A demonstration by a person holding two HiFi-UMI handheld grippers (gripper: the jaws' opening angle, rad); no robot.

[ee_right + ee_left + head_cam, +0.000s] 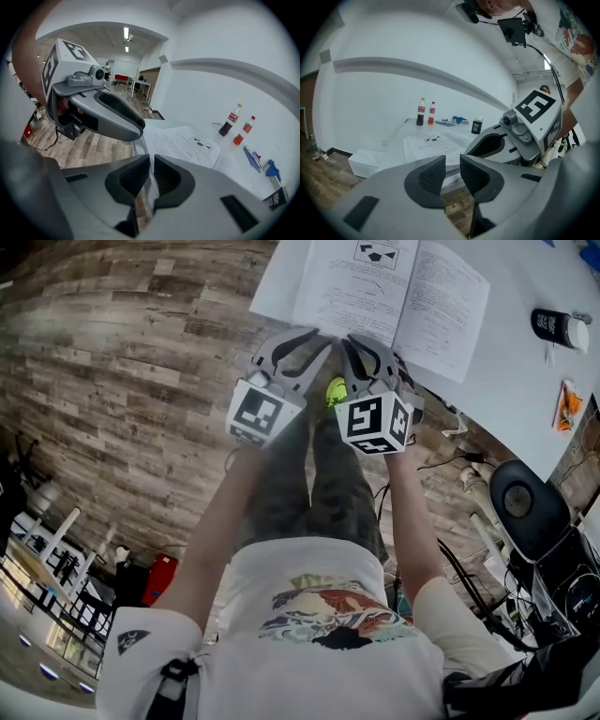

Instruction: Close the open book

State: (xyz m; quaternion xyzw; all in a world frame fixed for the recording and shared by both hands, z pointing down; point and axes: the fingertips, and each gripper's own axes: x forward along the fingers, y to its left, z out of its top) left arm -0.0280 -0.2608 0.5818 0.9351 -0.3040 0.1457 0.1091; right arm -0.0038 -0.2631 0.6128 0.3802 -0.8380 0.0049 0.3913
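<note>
White book (361, 292), far edge beyond frame

Wears a white print T-shirt (272, 587) and camouflage trousers (281, 493). Grey left hand-held gripper (452, 171) and right hand-held gripper (151, 171), black ribbed pads (433, 176), black-and-white marker cubes (375, 423).

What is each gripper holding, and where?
Left gripper: nothing. Right gripper: jaws nearly together at the open white book's near edge; a pinch cannot be told.

book (375, 287): white pages, black print | table (525, 381): white | floor (122, 381): brown-grey wood grain | container (560, 329): black
</note>
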